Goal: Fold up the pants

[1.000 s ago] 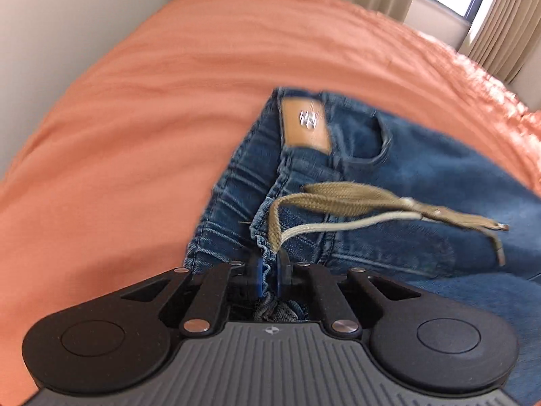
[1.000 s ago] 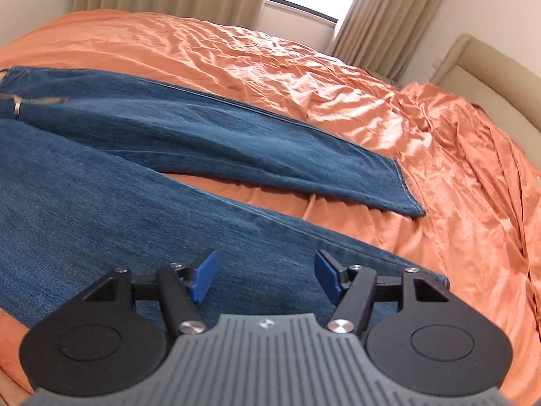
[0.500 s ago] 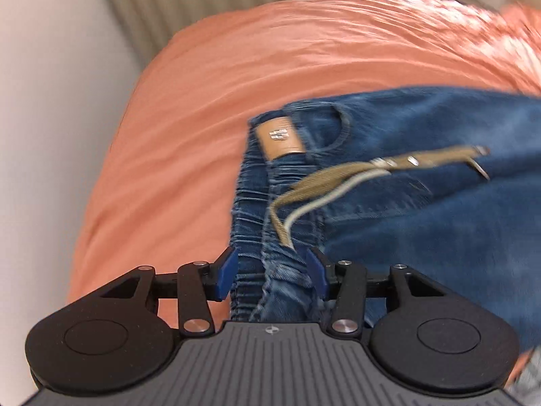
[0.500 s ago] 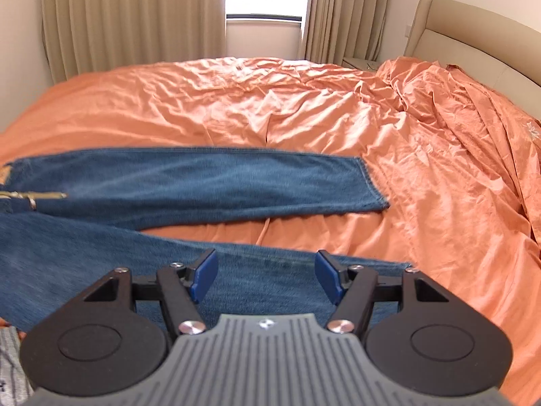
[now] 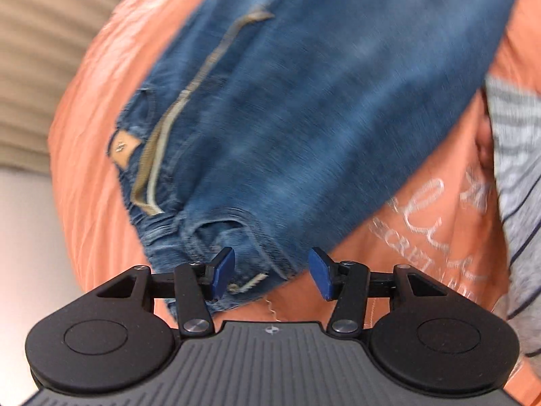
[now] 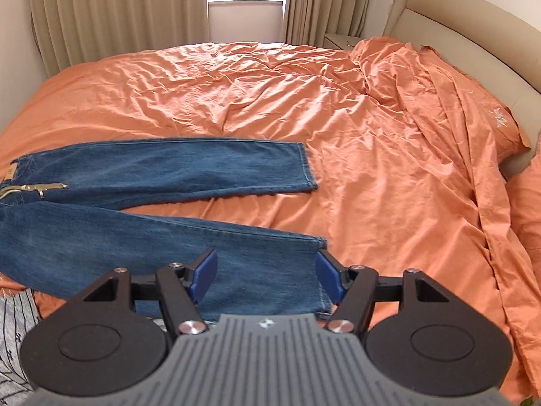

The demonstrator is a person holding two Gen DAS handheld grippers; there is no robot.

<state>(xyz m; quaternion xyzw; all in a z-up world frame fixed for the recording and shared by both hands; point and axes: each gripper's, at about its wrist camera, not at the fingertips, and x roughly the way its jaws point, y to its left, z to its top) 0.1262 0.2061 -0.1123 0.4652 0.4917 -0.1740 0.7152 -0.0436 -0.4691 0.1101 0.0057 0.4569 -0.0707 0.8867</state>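
A home bedroom: a wide bed [image 6: 338,108] covered in rumpled orange bedding fills the room, with a padded beige headboard [image 6: 456,30] at one side, long beige curtains [image 6: 118,17] framing a bright window [image 6: 245,3], and a nightstand [image 6: 338,39] in the corner

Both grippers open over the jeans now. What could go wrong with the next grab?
The loose tan drawstring lies across the blue denim jeans at the waistband; the left gripper might pinch it instead. The right gripper spans the near leg's hem and may catch only one layer. The legs lie splayed, risking a crooked fold.
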